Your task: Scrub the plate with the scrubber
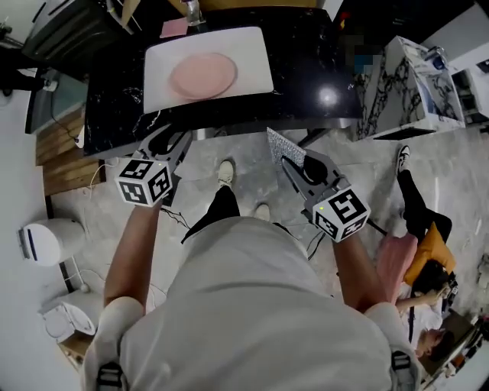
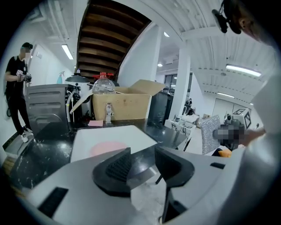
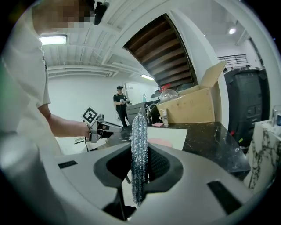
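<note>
A round pink plate (image 1: pixel 203 75) lies on a white tray (image 1: pixel 248 46) on the black counter (image 1: pixel 306 69). Both grippers hang in front of the counter's near edge, above the floor and short of the plate. My left gripper (image 1: pixel 170 141) is open with nothing between its jaws; in its own view the left gripper (image 2: pixel 140 163) points at the plate (image 2: pixel 107 148) on the tray (image 2: pixel 88 136). My right gripper (image 1: pixel 294 164) is shut on a flat glittery silver scrubber (image 1: pixel 284 146). In the right gripper view the scrubber (image 3: pixel 139 149) stands on edge between the jaws.
At the counter's back stand a tap (image 1: pixel 192 11), a pink cloth (image 1: pixel 174 28), a cardboard box (image 2: pixel 125 103) and a water bottle (image 2: pixel 103 84). A marble-patterned cabinet (image 1: pixel 412 84) is to the right. A person (image 2: pixel 16 88) stands far left; others sit on the floor (image 1: pixel 428 267).
</note>
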Motion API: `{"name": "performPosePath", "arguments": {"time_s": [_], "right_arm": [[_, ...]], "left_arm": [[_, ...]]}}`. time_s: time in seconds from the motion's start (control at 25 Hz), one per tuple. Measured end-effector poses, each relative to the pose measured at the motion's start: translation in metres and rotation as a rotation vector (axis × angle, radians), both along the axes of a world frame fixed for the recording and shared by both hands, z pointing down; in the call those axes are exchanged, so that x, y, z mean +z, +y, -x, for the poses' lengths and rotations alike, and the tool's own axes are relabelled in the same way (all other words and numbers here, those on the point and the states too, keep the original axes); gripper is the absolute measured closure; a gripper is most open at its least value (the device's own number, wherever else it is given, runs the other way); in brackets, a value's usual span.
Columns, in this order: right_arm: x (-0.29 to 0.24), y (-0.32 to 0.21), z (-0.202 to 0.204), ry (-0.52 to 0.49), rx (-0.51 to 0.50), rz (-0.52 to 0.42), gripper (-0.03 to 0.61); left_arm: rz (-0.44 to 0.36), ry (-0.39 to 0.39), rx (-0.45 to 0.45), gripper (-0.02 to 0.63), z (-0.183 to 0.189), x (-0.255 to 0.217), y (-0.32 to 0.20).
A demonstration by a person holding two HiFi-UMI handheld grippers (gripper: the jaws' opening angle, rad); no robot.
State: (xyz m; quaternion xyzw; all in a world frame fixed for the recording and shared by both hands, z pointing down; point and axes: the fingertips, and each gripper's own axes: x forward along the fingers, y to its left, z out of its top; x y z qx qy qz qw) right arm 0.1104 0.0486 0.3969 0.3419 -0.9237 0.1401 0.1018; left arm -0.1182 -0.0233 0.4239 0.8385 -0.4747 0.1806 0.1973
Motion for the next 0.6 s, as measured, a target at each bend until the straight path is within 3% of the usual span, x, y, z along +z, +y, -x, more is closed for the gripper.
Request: {"name": "performPosePath", "arguments": {"time_s": [0.32, 0.6], "right_arm": [[0.008, -0.074, 0.040, 0.062, 0.032, 0.022, 0.502], [0.008, -0.129, 0.073, 0.050, 0.074, 0.016, 0.502]], "left_arm": [[0.127, -0.129, 0.035, 0.439, 0.063, 0.041, -0.125], [0.376, -0.139, -0.022, 0.445, 0.098, 0.121, -0.195]]}}
